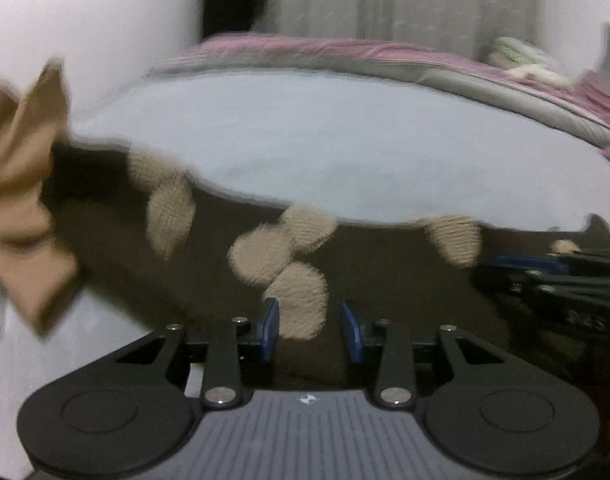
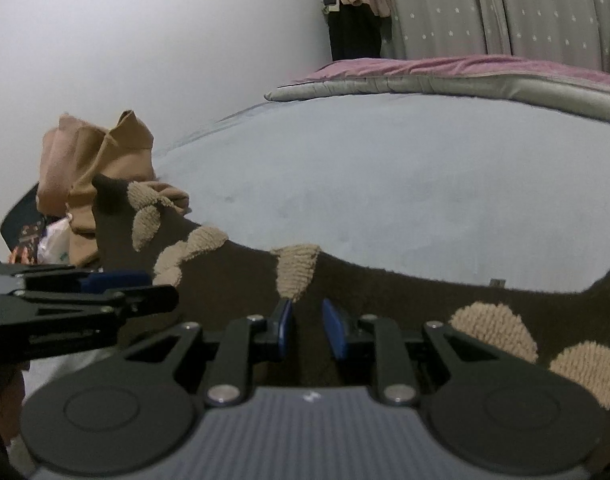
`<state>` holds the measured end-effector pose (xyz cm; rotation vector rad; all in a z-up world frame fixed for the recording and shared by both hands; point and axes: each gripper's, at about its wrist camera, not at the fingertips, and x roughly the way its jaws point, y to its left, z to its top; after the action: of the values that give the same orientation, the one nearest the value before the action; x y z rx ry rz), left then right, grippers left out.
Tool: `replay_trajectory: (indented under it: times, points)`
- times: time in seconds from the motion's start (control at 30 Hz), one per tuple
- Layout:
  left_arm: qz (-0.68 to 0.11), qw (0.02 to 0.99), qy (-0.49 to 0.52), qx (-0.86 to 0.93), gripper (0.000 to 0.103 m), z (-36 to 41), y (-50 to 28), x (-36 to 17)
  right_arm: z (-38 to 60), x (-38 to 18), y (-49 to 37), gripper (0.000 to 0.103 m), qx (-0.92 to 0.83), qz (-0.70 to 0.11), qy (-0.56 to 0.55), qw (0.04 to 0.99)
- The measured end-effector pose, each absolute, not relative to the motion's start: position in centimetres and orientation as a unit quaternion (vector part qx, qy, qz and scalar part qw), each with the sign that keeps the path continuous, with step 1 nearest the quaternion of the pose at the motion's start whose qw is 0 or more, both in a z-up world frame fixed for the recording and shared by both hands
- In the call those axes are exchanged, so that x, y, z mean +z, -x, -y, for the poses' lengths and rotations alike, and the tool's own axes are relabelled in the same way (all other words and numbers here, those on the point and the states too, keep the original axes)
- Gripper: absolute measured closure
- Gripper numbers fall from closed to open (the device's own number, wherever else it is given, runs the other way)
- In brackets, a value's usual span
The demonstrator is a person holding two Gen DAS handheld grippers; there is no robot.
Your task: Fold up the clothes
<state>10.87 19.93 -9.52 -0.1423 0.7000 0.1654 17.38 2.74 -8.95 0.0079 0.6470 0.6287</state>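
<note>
Two tongs: left gripper [image 1: 311,330] and right gripper [image 2: 307,330] both spread, one brown spotted garment [image 2: 241,280] between their fingers, one tan pile [image 2: 101,160] to their left.

Left wrist view motion-blurred; tan clothes [image 1: 21,184] cut off at left edge; brown garment [image 1: 209,264] smeared.

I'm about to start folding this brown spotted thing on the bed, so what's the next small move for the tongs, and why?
Probably close both tongs on the near edge of the brown garment. The left tongs and right tongs both show a gap between the blue pads, with fabric lying in it, and the garment lies spread across the pale blue sheet. Gripping comes before any lift or fold.
</note>
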Motion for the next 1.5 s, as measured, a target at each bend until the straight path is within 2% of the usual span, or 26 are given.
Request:
replay_trajectory:
  times: [0.13,0.47,0.53,0.57,0.67,1.0,1.27,1.5]
  points:
    - [-0.35,0.931,0.06,0.087,0.067,-19.2,-10.9,-9.1,-3.9,-9.4,-17.4,0.082,0.294,-0.317,0.027,0.902]
    - [-0.37,0.918,0.117,0.08,0.067,-21.0,-11.5,-8.7,-7.8,-8.9,-21.1,0.079,0.272,-0.337,0.082,0.898]
    - [-0.374,0.915,0.132,0.079,0.067,-21.6,-11.4,-8.7,-8.5,-8.9,-22.1,0.076,0.272,-0.336,0.094,0.897]
    - [-0.374,0.914,0.137,0.079,0.067,-21.7,-11.4,-8.7,-8.8,-8.9,-22.5,0.071,0.271,-0.337,0.095,0.897]
    - [-0.37,0.912,0.156,0.081,0.067,-22.4,-11.3,-8.5,-9.3,-8.7,-23.6,0.07,0.264,-0.344,0.09,0.896]
    - [-0.368,0.899,0.219,0.087,0.067,-24.3,-11.3,-8.3,-7.2,-6.1,-17.6,0.068,0.266,-0.351,0.058,0.896]
    - [-0.361,0.894,0.235,0.12,0.067,-26.1,-10.9,-8.1,-9.1,-8.1,-10.9,0.068,0.283,-0.362,0.108,0.882]
    - [-0.363,0.892,0.26,0.076,0.067,-25.7,-11.2,-8.1,-6.5,-5.6,-8.3,0.068,0.287,-0.373,0.08,0.879]
